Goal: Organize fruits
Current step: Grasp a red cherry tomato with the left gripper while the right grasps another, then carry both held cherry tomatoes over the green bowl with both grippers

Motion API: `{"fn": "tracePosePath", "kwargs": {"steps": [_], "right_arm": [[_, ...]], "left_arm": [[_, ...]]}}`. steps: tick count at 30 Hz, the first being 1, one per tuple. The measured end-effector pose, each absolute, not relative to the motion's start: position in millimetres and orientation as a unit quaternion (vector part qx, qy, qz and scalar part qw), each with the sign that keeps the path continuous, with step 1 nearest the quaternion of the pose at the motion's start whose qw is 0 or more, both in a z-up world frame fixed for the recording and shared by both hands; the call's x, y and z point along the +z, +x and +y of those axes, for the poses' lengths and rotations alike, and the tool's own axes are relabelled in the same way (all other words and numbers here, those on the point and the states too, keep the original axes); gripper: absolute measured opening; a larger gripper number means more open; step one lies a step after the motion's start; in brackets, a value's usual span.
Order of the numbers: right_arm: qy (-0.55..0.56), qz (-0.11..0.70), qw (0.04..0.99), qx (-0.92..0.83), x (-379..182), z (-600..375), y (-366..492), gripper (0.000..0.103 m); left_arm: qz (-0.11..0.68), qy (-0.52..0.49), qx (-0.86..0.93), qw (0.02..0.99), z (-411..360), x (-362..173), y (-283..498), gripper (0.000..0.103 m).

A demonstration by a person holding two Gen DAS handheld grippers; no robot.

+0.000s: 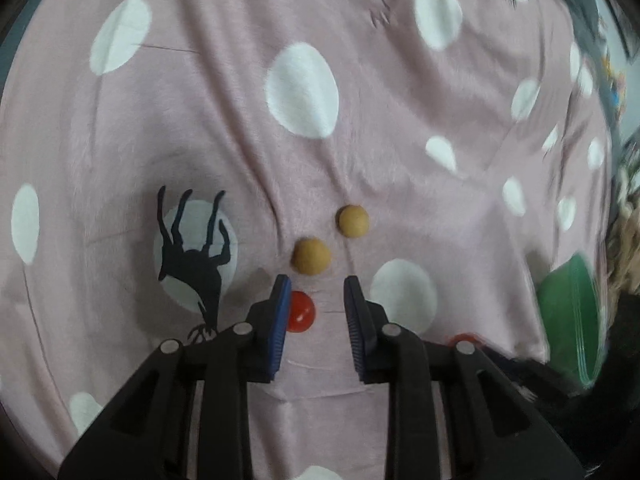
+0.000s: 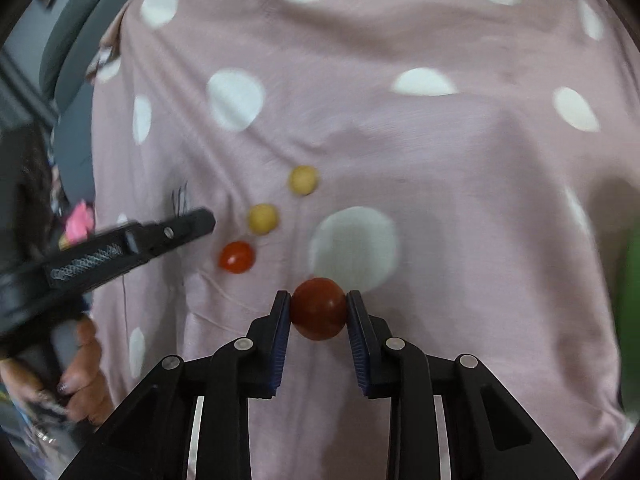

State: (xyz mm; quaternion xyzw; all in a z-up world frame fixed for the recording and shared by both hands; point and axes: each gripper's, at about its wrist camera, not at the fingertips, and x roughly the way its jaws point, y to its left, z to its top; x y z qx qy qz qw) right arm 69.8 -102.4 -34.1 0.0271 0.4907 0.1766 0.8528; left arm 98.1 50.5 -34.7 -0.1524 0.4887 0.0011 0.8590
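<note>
left wrist view, l to r: black bird print (image 1: 192,264) on the pink dotted cloth (image 1: 200,128), then left gripper (image 1: 318,296) w/ jaws apart, nothing between them. small red fruit (image 1: 301,312) touches its left finger's inner side, on the cloth. two tan fruits (image 1: 311,257) (image 1: 353,221) just ahead, near each other. green bowl (image 1: 568,320) far right, blurry.

right wrist view: person's hand (image 2: 82,376) at left edge. right gripper (image 2: 318,312) clamped on a dark red fruit (image 2: 318,314), held over the cloth beside a white dot.
</note>
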Motion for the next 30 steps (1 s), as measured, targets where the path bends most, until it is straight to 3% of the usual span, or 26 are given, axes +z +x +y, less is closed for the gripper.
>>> {"fn": "tracePosePath", "kwargs": {"steps": [13, 18, 30], "right_arm": [[0.04, 0.479, 0.857, 0.183, -20.3, -113.3, 71.5, 0.03], [0.043, 0.481, 0.857, 0.178, -20.1, -117.2, 71.7, 0.03], [0.04, 0.463, 0.872, 0.154, -9.4, -129.2, 69.5, 0.03]], "left_arm": [[0.53, -0.116, 0.036, 0.839, 32.2, -62.2, 116.0, 0.026], [0.551, -0.147, 0.021, 0.821, 30.8, -80.0, 123.2, 0.028], [0.51, -0.148, 0.028, 0.847, 16.6, -65.5, 99.7, 0.026]]}}
